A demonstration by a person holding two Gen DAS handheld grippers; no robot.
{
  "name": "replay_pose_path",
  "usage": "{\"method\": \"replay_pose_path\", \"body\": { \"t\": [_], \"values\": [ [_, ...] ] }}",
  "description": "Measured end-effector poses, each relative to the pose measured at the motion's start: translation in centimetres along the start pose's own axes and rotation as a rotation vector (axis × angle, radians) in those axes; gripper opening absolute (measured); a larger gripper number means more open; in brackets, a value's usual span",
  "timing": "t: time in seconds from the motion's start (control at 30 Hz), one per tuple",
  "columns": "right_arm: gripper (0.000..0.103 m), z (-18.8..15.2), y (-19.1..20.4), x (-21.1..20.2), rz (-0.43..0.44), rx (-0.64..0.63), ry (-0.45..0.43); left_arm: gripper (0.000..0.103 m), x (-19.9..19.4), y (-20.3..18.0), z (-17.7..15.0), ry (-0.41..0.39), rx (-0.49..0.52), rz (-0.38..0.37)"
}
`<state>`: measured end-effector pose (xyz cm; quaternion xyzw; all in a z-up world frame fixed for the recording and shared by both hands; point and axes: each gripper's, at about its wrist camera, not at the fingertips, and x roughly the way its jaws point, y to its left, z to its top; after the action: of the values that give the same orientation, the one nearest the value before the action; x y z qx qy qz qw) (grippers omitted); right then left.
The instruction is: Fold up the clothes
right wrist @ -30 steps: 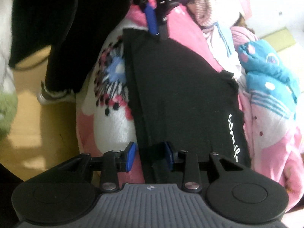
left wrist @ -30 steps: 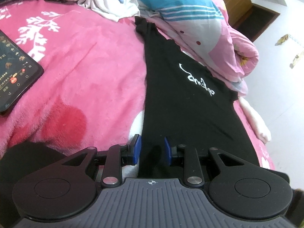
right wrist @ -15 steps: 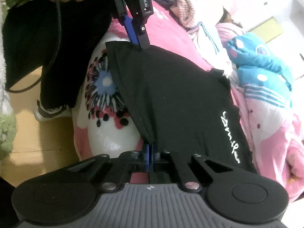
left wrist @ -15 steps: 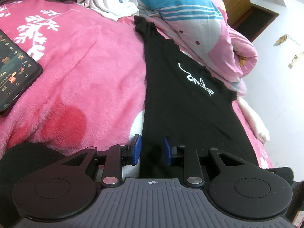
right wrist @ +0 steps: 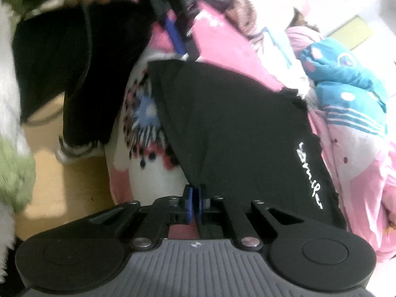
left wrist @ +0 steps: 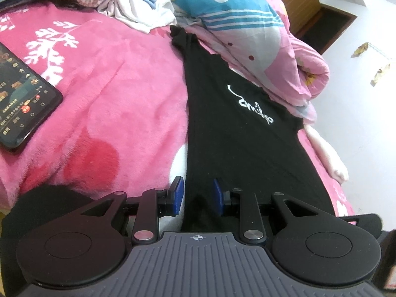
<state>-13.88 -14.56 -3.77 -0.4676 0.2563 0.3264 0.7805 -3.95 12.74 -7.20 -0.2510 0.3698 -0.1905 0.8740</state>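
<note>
Two claws work one long black cotton T-shirt with white script lettering (left wrist: 237,133), which lies stretched along the edge of a bed under a fluffy pink blanket with white leaf prints (left wrist: 118,94).

The right claw (right wrist: 194,199) is clenched on a corner of the shirt's hem: its blue pads (right wrist: 189,203) stand almost together with a pinch of black fabric between them, having just eased apart a little after snapping tight. From that pinch the cloth rises taut and spreads away ahead of the claw.

The left claw (left wrist: 196,193) is released; its blue pads (left wrist: 177,193) stand apart on either side of the shirt's near edge, with fabric lying between them and no pad pressing on it. In the right wrist view this claw (right wrist: 182,42) shows at the shirt's far corner, blurred.

Left of the left claw, further off, a black smartphone with a lit screen (left wrist: 22,106) rests on the blanket. Beyond the shirt's far end lies a heap of white and pale-blue clothes (left wrist: 138,7), and to the right a rumpled pink and blue quilt (left wrist: 247,19).
</note>
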Motion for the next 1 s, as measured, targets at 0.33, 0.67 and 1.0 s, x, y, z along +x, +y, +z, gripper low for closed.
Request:
{"method": "replay_pose_path", "body": {
  "t": [0.33,0.67,1.0],
  "values": [
    [0.033,4.2,2.3,1.7,0.045,-0.128,-0.114,0.026,0.7,0.2,0.7,-0.005,0.000,-0.020],
    [0.037,6.9,4.2,4.7,0.028,-0.198,-0.171,0.026,0.8,1.8,0.5,0.002,-0.051,-0.066],
    [0.023,8.5,3.4,6.1,0.046,-0.091,-0.192,0.026,0.9,2.3,0.7,0.005,-0.057,-0.090]
  ]
}}
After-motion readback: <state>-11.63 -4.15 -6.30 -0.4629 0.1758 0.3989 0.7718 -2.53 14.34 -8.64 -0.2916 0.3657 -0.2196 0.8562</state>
